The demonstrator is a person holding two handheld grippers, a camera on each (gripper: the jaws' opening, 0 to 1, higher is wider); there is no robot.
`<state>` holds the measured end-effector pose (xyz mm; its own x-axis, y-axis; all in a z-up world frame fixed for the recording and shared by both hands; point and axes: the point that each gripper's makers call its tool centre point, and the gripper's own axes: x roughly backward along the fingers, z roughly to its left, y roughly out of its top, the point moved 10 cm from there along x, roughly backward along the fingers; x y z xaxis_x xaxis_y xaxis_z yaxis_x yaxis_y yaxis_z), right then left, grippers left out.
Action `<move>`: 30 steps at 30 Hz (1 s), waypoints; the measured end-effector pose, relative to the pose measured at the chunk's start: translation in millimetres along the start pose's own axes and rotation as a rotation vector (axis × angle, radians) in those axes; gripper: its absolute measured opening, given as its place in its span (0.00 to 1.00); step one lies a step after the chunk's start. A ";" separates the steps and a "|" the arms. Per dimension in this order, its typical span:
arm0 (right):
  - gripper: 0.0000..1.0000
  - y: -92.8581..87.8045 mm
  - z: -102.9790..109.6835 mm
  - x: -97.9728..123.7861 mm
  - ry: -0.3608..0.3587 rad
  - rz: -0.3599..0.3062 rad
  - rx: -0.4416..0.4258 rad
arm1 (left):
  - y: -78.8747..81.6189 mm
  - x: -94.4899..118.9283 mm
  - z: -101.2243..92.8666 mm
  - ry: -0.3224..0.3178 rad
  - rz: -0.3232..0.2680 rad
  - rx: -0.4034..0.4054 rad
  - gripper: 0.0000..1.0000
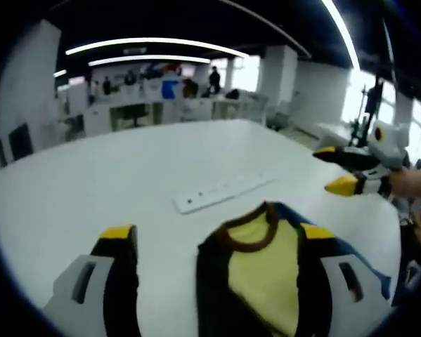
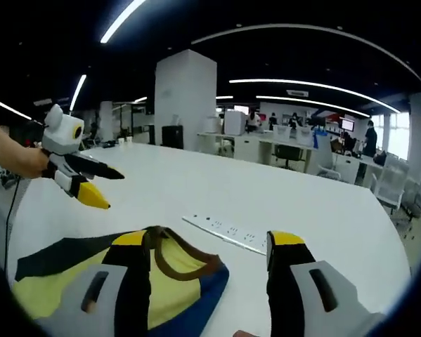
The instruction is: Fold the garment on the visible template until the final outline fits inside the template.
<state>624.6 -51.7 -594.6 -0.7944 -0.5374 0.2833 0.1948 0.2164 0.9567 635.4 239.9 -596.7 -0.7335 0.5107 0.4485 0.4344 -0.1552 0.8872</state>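
Hovering open and empty, the left claw (image 1: 217,235) and right claw (image 2: 209,242) should each pinch one edge of the shirt (image 1: 263,270), then fold inward on the tabletop (image 1: 126,175).

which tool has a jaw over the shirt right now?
Both views put a jaw of their own tool over the yellow shirt: the left tool's right-hand jaw, the right tool's left-hand jaw. Each tool's other jaw stands over bare white table.
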 end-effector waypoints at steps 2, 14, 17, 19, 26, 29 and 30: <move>0.67 5.0 2.9 6.5 -0.001 -0.010 0.001 | 2.5 8.1 -3.2 0.001 -0.008 -0.007 0.89; 0.66 28.9 26.0 46.8 0.001 -0.048 0.019 | 12.7 52.4 -23.9 -0.019 -0.040 -0.026 0.88; 0.66 36.4 30.0 55.4 -0.001 -0.065 0.010 | 19.0 64.5 -28.7 -0.023 -0.061 -0.030 0.88; 0.66 41.5 34.2 62.1 0.000 -0.076 0.016 | 21.7 71.4 -32.5 -0.026 -0.069 -0.033 0.89; 0.66 53.2 43.8 87.1 -0.006 -0.113 0.010 | 23.6 101.9 -53.1 -0.059 -0.096 -0.053 0.88; 0.66 58.1 47.7 99.3 -0.015 -0.134 0.002 | 21.2 113.9 -56.7 -0.058 -0.099 -0.054 0.87; 0.66 59.1 48.7 101.9 -0.017 -0.138 0.001 | 20.2 119.9 -57.2 -0.054 -0.106 -0.052 0.87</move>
<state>527.2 -54.0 -512.5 -0.8233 -0.5479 0.1481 0.0826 0.1425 0.9863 526.3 249.6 -518.8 -0.7442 0.5712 0.3464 0.3270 -0.1406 0.9345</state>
